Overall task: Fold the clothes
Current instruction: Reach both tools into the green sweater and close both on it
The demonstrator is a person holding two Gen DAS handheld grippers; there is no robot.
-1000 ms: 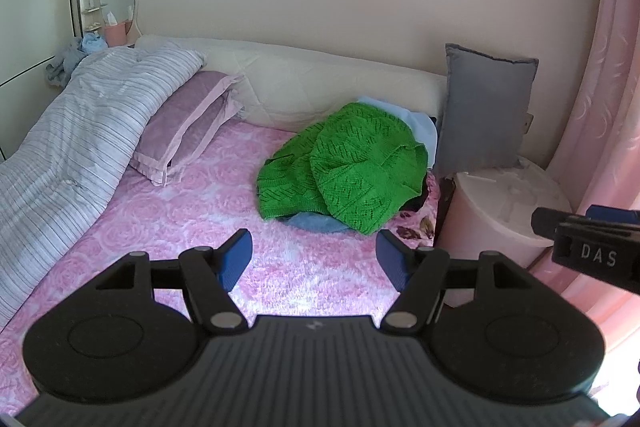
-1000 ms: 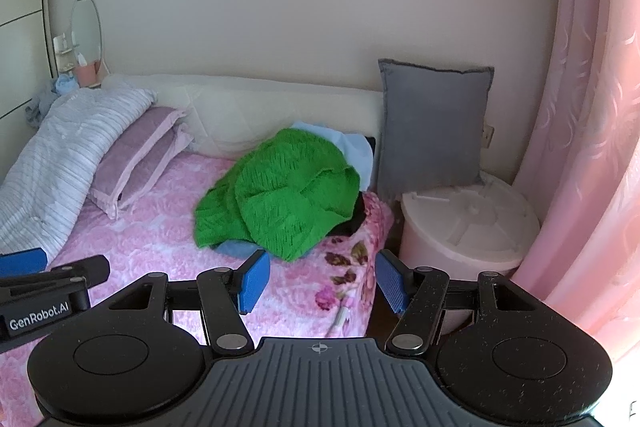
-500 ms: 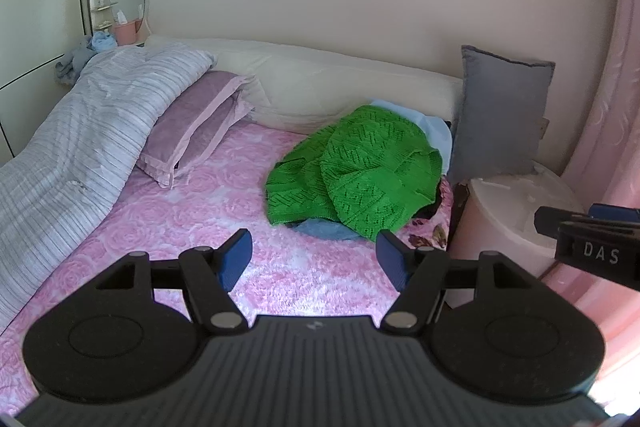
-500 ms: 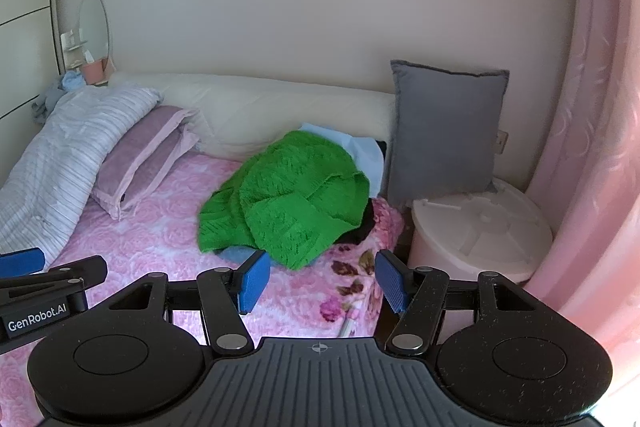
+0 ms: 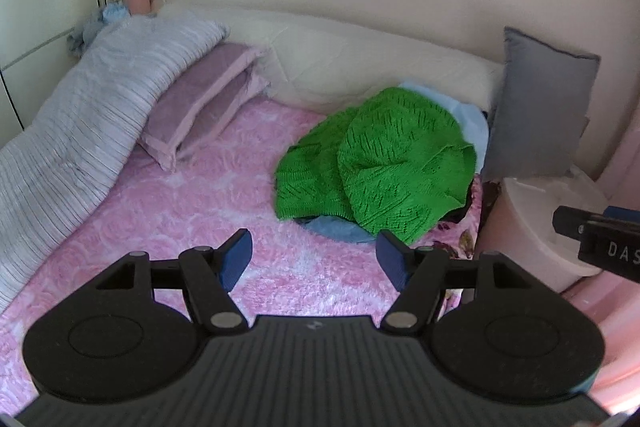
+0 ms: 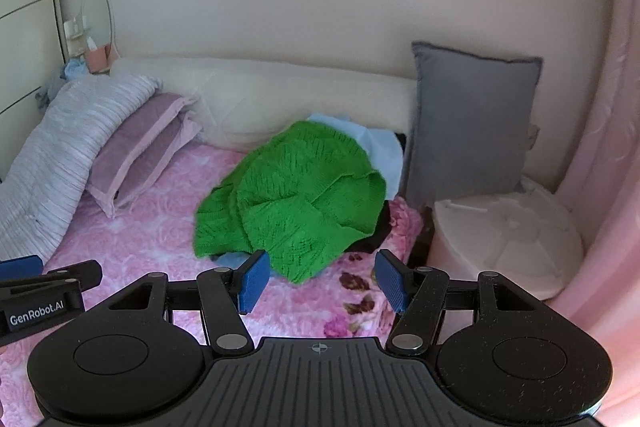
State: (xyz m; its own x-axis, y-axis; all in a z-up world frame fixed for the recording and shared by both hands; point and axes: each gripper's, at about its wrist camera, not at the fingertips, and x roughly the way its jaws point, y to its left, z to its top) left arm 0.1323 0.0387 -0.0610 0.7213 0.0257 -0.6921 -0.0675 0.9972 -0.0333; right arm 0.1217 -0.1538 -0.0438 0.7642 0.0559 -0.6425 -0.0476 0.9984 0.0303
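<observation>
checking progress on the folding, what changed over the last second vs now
Both grippers moved closer to the green sweater, which now looms larger in both wrist views. The left gripper and right gripper took hold of nothing; their jaws stayed wide open. The clothes pile, grey cushion and pillows did not move.

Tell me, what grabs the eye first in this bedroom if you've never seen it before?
The bright green knitted sweater stands out at once, heaped on other clothes on the pink flowered bedspread near the bed's right edge. Right of it a grey cushion stands upright against the wall. In the foreground, the left gripper and right gripper gape open with nothing between their blue pads.
</observation>
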